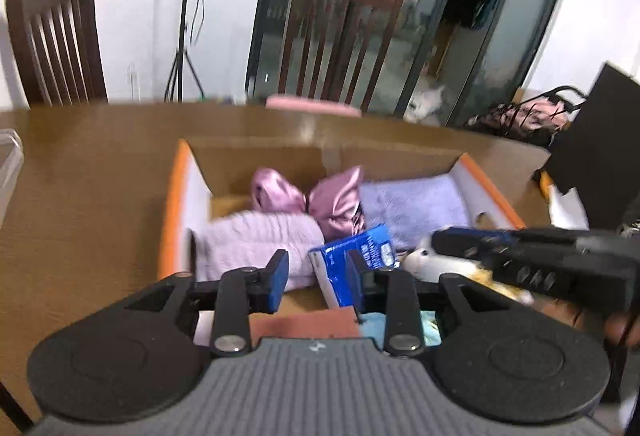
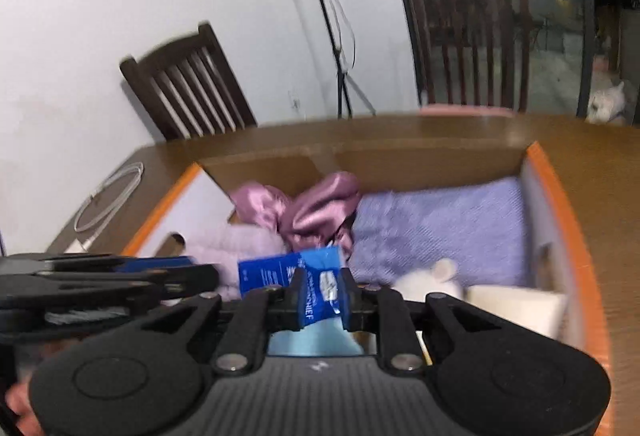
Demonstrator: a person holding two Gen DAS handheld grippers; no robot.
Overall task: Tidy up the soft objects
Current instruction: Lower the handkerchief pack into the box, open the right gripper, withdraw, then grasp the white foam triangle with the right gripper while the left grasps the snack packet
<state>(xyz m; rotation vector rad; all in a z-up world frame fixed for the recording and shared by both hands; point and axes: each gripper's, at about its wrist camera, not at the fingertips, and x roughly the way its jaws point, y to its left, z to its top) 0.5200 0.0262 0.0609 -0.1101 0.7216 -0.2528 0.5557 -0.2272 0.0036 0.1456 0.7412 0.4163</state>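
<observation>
Tabletop box [image 2: 556, 172]: right claw [image 2: 320, 296] pinches upright blue packet [image 2: 316, 276]; left claw [image 1: 316, 276] open.

Bow [image 1: 308, 196]: glossy pink satin cloth. Towel [image 2: 440, 224]: lilac terry, napped, matt. Knit [image 1: 260, 240]: pale pink, ribbed. Tissue pack [image 2: 316, 284]: shiny blue plastic film. Box [image 1: 256, 160]: matt brown cardboard. Table [image 1: 88, 164]: smooth wood, slight sheen
</observation>
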